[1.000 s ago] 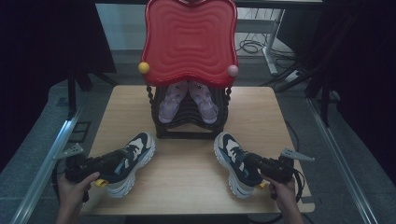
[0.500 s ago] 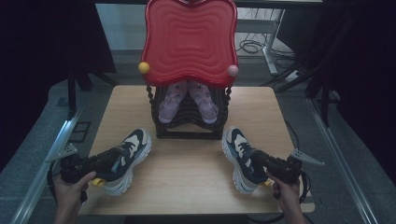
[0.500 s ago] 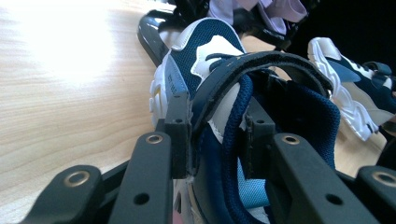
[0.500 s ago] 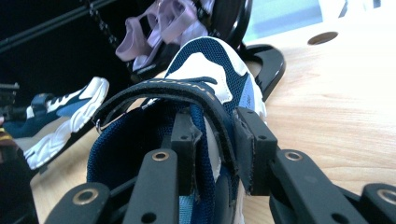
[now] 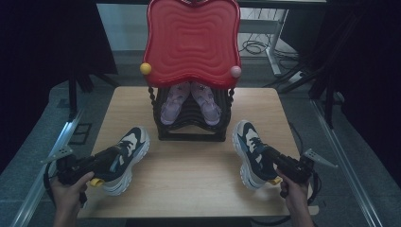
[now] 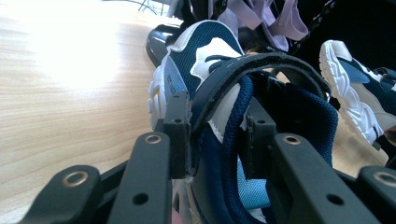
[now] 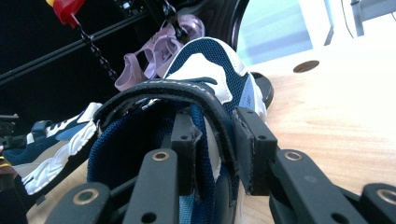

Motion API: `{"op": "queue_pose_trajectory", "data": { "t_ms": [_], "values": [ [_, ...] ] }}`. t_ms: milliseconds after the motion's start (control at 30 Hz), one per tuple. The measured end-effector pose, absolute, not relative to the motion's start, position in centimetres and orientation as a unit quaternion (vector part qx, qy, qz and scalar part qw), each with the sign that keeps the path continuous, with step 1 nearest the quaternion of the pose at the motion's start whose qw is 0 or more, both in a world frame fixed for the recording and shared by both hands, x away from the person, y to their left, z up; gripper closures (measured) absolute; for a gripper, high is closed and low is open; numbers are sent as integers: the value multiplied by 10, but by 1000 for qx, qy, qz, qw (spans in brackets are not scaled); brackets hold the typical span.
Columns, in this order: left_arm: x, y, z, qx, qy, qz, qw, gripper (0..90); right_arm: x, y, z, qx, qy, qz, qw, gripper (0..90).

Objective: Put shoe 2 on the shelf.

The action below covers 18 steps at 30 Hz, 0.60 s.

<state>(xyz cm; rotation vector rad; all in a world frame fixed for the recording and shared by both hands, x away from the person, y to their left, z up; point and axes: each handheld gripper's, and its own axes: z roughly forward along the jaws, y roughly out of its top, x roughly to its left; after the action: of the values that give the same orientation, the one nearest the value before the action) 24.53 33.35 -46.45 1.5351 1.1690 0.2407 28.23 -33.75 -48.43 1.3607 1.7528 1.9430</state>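
Two navy-and-white sneakers lie on the table [image 5: 189, 184]. The left sneaker [image 5: 125, 158] points up-right toward the black shoe rack [image 5: 189, 132] (pink sandals inside), the right sneaker [image 5: 250, 153] up-left. The left gripper [image 5: 101, 163] and the right gripper [image 5: 274, 163] each clench their own shoe's heel collar, in line with its long axis.

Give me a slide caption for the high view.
Two tongs, left and right, each grip a sneaker before a red-topped shoe rack.
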Motion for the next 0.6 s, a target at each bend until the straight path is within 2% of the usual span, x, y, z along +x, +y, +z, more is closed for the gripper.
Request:
{"op": "queue_pose_trajectory", "data": {
  "t_ms": [600],
  "values": [
    [269, 345, -428, 604, 499, 108, 612, 688, 302, -338, -453, 453, 560, 681, 132, 707]
  ]
}}
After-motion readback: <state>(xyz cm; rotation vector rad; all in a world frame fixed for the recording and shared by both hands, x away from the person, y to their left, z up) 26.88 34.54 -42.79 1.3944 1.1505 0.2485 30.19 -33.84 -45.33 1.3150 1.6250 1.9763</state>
